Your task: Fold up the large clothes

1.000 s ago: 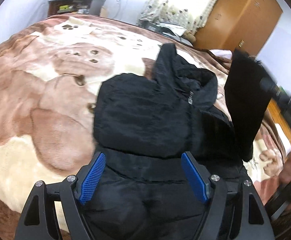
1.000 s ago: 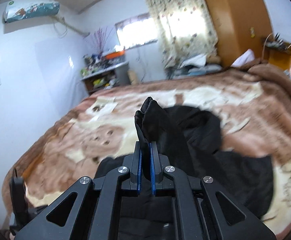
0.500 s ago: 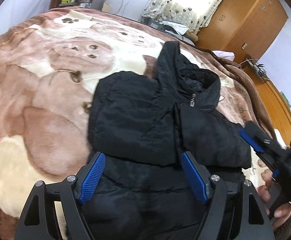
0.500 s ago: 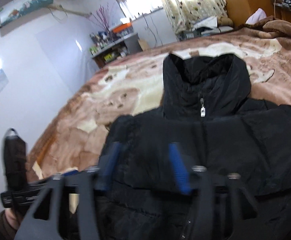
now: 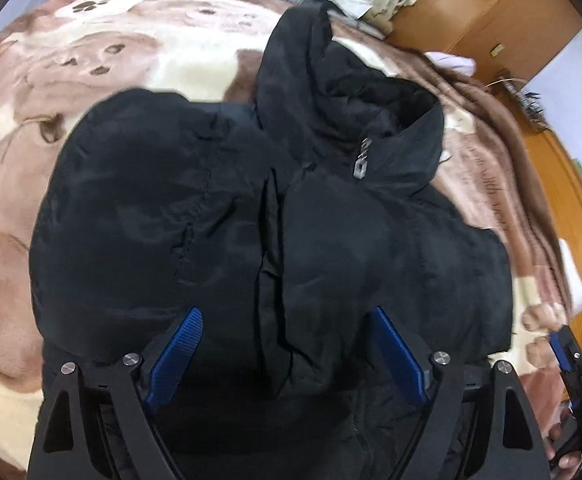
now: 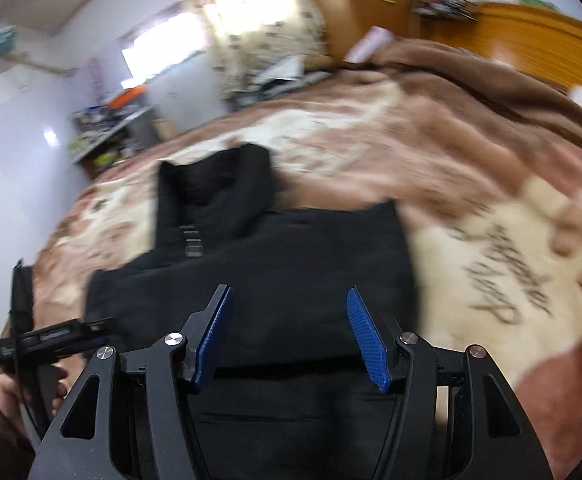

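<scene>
On the bed: black puffy jacket (image 5: pixel 275 216) lies spread on a brown-and-cream blanket (image 5: pixel 91 52), collar end pointing to the far side of the room
Jacket state: both sleeves lie folded in over the chest, left one (image 5: pixel 147 208) and right one (image 5: pixel 391 248) meeting near the middle seam; collar (image 5: pixel 371 120) stands up w/ a grey zip pull (image 5: pixel 361 162) showing at the throat
Left gripper (image 5: pixel 287 344): jaws wide apart, blue pads (image 5: pixel 179 352) hang over the lower part of the jacket, nothing between them; contact w/ fabric can't be told
Right gripper (image 6: pixel 289 332): jaws also spread apart, nothing clamped, hovering over the jacket's lower half (image 6: pixel 291 272); this view is motion-blurred
Cross views: right gripper shows at the right edge of the left wrist view (image 5: pixel 575 376); left gripper shows at the left edge of the right wrist view (image 6: pixel 51 340), w/ the person's hand (image 6: pixel 7 396) under it
Room: wooden wardrobe (image 5: pixel 483 16) past the far corner of the bed, patterned curtain (image 6: pixel 251 20) at a bright window, cluttered shelf (image 6: pixel 111 132) by the white wall
</scene>
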Tool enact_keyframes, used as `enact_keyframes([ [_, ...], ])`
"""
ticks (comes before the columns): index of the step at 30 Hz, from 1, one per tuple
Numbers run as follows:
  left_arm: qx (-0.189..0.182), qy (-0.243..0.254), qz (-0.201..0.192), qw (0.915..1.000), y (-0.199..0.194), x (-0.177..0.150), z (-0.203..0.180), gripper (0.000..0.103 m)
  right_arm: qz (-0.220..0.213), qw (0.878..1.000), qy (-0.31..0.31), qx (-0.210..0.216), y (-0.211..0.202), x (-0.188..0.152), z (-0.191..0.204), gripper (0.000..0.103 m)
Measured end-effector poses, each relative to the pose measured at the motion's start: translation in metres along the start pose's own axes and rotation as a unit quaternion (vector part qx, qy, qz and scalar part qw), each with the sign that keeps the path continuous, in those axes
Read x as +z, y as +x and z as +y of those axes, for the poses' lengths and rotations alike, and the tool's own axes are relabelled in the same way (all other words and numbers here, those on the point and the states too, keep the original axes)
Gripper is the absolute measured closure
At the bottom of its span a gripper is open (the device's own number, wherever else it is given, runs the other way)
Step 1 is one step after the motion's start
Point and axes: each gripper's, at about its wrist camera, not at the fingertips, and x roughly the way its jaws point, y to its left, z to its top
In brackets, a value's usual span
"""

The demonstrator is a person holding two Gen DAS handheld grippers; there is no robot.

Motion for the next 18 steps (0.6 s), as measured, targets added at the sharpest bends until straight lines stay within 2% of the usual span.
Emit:
enact_keyframes([
  [1,-0.003,0.002,-0.003,1.0000,0.002,-0.001,-0.003,0.025,0.002,1.000,0.017,-0.012,0.000,0.000,-0.014,0.044],
  [2,-0.008,0.006,-0.008,0.9999,0.002,-0.002,-0.006,0.033,0.004,0.999,0.027,-0.020,-0.001,0.002,-0.024,0.044],
  [3,-0.007,0.006,-0.009,0.9999,0.002,-0.003,-0.010,0.054,0.005,0.999,0.036,-0.025,-0.002,0.001,-0.031,0.044],
  [4,-0.008,0.006,-0.007,0.9999,0.003,-0.004,-0.011,0.063,0.006,0.998,0.048,-0.031,-0.002,-0.001,-0.039,0.044],
  [6,-0.022,-0.002,-0.007,0.9997,-0.002,-0.003,-0.010,0.093,0.010,0.997,0.066,-0.030,-0.001,-0.003,-0.048,0.044],
  [8,-0.037,0.004,-0.022,0.9991,-0.013,0.000,-0.011,0.096,0.019,0.996,0.077,-0.034,0.002,-0.005,-0.050,0.044],
  [11,-0.028,0.022,-0.080,0.9962,-0.046,0.005,-0.013,0.097,0.023,0.997,0.073,-0.031,0.006,-0.006,-0.049,0.044],
  [13,-0.029,0.018,-0.109,0.9935,-0.066,0.010,-0.009,0.097,0.020,0.997,0.065,-0.026,0.007,-0.005,-0.044,0.044],
  [15,-0.029,0.018,-0.105,0.9939,-0.072,0.016,-0.003,0.097,0.020,0.998,0.060,-0.024,0.009,-0.003,-0.038,0.044],
  [18,0.014,0.044,-0.079,0.9958,-0.054,0.014,-0.001,0.096,0.022,0.999,0.042,-0.023,0.017,0.000,-0.027,0.044],
])
